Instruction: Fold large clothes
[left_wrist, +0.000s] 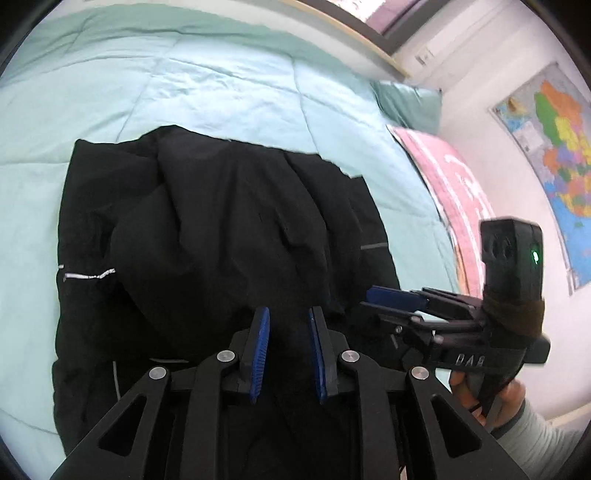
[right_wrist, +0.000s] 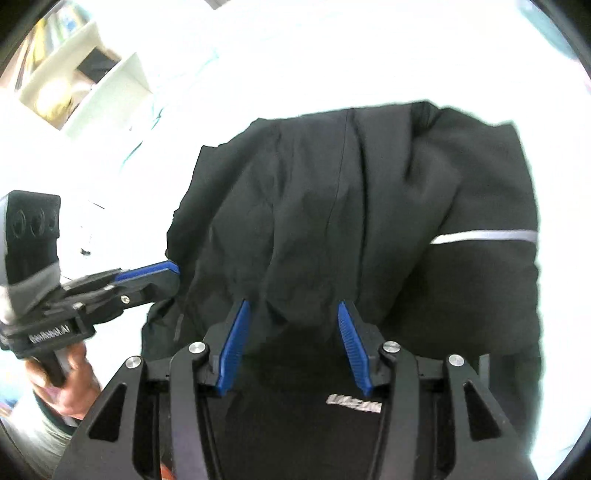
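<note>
Free room: I see the mint-green bed (left_wrist: 207, 85) bare across the upper left and top of the left wrist view; the whole upper band of the right wrist view is washed out white, so I cannot read edges there.
Edges: the bed's far edge runs along a window sill at the top of the left view; a green pillow (left_wrist: 410, 101) and a pink pillow (left_wrist: 448, 192) lie at the upper right, against a wall carrying a coloured map (left_wrist: 554, 155). White shelves (right_wrist: 79, 70) fill the upper left of the right view.
Garment place: the black jacket (left_wrist: 229, 221) lies on the bed in the centre of both views, bunched into a rounded heap with deep creases.
Garment look: matte black fabric; a reflective grey stripe crosses a sleeve at the right of the right view, and broken pale stripes show at the left of the left view.
Left hand-held gripper (left_wrist: 288, 332): I see its blue pads a narrow gap apart, over the jacket's near edge; no cloth pinched between them.
Right hand-held gripper (right_wrist: 291, 325): pads spread wider apart, nothing clamped, black fabric below them.
Writing: a silver logo on the jacket at the bottom centre of the right view, too blurred to read; "DAS" on the right tool's body; the left tool's white lettering is blurred.
</note>
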